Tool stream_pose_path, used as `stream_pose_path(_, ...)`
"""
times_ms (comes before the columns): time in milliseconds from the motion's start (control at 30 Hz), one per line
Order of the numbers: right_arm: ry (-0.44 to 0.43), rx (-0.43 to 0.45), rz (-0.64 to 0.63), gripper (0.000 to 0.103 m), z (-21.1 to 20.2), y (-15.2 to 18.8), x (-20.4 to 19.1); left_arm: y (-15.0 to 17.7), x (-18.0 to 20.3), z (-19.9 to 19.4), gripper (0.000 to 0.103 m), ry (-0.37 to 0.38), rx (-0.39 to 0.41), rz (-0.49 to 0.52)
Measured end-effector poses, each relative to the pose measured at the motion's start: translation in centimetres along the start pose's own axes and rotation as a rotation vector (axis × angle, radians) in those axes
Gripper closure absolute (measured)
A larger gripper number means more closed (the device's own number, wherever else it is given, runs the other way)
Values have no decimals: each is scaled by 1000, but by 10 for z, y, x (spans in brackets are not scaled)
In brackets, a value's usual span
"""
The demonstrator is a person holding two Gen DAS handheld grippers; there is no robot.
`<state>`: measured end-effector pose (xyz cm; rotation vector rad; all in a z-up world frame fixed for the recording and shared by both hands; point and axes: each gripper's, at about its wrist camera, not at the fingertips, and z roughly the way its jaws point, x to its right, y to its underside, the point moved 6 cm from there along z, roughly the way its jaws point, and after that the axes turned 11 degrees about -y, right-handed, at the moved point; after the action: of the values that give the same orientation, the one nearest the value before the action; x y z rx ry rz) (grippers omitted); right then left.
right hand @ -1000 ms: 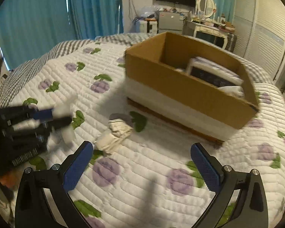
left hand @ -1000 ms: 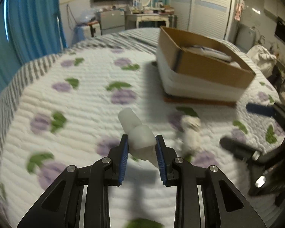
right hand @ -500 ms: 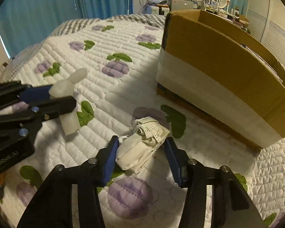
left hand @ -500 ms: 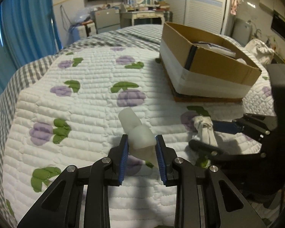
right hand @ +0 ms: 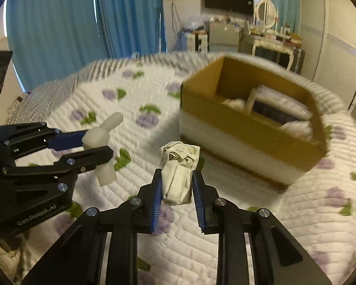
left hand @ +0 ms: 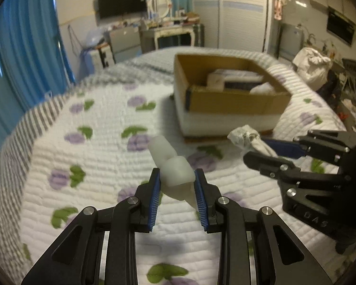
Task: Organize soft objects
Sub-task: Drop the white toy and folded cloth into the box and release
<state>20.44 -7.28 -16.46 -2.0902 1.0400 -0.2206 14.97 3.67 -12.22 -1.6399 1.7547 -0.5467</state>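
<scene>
My left gripper (left hand: 177,178) is shut on a soft white bottle-shaped object (left hand: 172,165), held above the quilt; it also shows in the right wrist view (right hand: 102,142). My right gripper (right hand: 176,178) is shut on a rolled white cloth bundle (right hand: 178,168), lifted off the bed; the bundle also shows in the left wrist view (left hand: 245,137). An open cardboard box (right hand: 246,128) with white soft items inside stands on the bed ahead and right; it also shows in the left wrist view (left hand: 227,95).
The bed is covered by a white quilt (left hand: 95,147) with purple and green prints. Blue curtains (right hand: 71,23) hang behind on the left. A dresser with a mirror (right hand: 268,38) and a wall TV stand at the far end of the room.
My right gripper closed on the cloth bundle and lifted it off the quilt. Both grippers rose, each with its object, and the box now shows from higher up.
</scene>
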Motion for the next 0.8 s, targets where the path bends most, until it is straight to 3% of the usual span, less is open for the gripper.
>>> stream_pose_path(200,35,101,-33,79,-65,-35,8,-40,17,-37,75,21,89,5)
stream_pose_path(467,114,206,-109,79,-124,-94,31,-91,35,-43,75,48,146,-2)
stream_pose_path(633,117,232,-97,79,-129,-121,58,-118,43,-24,75,50,151,2)
stream_pose_path(800,101,207,-59,79,-101,-139,96,-140,51,14,75,50,139,12)
